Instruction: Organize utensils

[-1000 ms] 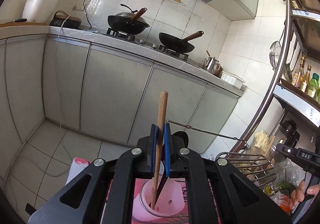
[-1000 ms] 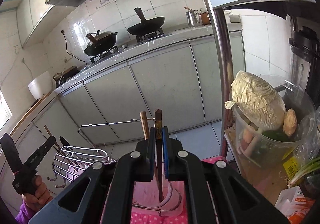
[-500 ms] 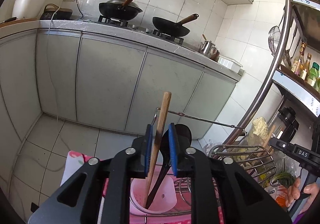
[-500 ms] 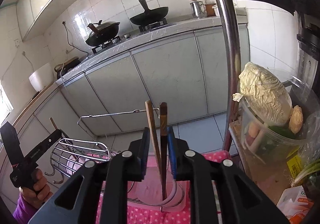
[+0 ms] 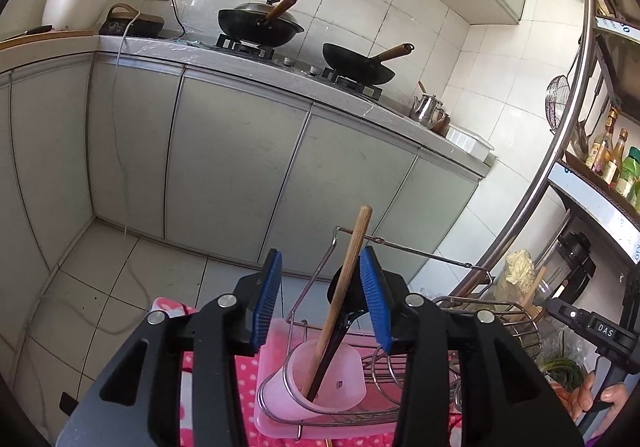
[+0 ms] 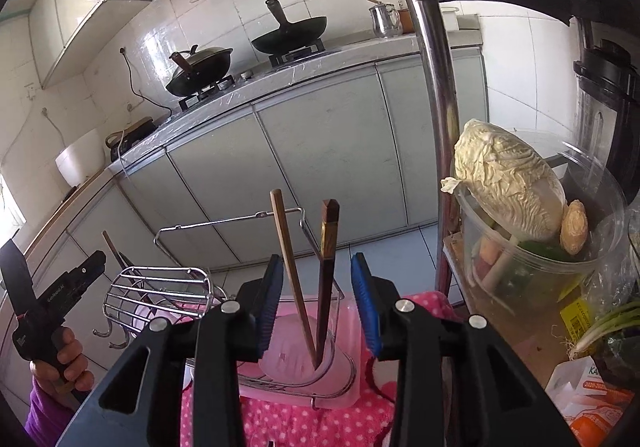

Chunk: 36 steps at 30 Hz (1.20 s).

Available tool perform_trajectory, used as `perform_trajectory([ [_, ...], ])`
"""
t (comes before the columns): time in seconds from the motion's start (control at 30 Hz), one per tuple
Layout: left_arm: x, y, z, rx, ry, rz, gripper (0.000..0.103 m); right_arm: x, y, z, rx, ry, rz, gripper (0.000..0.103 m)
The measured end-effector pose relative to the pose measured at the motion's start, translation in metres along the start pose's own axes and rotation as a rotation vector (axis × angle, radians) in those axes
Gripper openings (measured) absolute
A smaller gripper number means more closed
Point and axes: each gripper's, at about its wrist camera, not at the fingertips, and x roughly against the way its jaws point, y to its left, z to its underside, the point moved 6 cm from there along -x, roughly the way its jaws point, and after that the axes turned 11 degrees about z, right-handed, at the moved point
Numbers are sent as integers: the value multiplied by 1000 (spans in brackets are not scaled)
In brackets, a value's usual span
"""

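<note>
In the left wrist view my left gripper (image 5: 321, 259) is opening, its blue pads apart. Between them a wooden-handled utensil (image 5: 354, 255) stands free in a pink cup (image 5: 340, 387), leaning close to the right pad. A black ladle (image 5: 340, 321) stands in the same cup. In the right wrist view my right gripper (image 6: 317, 261) is opening too. A light chopstick (image 6: 285, 243) and a dark chopstick (image 6: 329, 235) stand between its pads in a pink cup (image 6: 286, 351), touching neither pad. Both cups sit in a wire rack (image 6: 224, 221).
The rack rests on a pink tray over a dotted pink cloth (image 6: 304, 423). A steel shelf post (image 6: 436, 127) and a clear tub with a cabbage (image 6: 508, 183) stand right of it. A hand (image 6: 60, 359) is at the far left. Grey cabinets (image 5: 232, 167) lie beyond.
Both grippers were shut on their utensils and have opened. The wooden-handled utensil and the dark chopstick now stand loose in their cups, leaning slightly.
</note>
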Motion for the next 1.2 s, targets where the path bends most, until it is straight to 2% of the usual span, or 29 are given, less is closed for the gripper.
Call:
perform_trajectory([
  [0.13, 19, 4, 8, 11, 11, -16, 41, 18, -5, 13, 3, -11, 12, 35],
  [0.3, 41, 4, 32, 3, 69, -31, 41, 35, -5, 48, 13, 23, 4, 35],
  [0.5, 53, -6, 88, -43, 222, -30, 41, 34, 17, 109, 41, 144, -65, 35],
  [0.7, 42, 0, 151, 11, 400, -28, 40, 15, 41, 163, 45, 290, -138, 30],
  [0.77, 35, 2, 169, 41, 457, -26, 28, 8, 45, 177, 25, 341, -161, 29],
  [0.8, 31, 4, 177, 56, 485, -25, 26, 5, 46, 184, 18, 361, -168, 28],
  [0.87, 26, 8, 189, 81, 518, -37, 19, -3, 48, 197, 4, 411, -174, 24],
  [0.93, 21, 9, 200, 102, 554, -39, 16, -10, 49, 208, -11, 451, -181, 22],
  [1.07, 13, 6, 214, 100, 600, -39, 15, -24, 49, 227, -50, 531, -203, 21],
  [1.2, 5, 2, 214, 105, 624, -39, 15, -41, 53, 240, -82, 605, -227, 21],
])
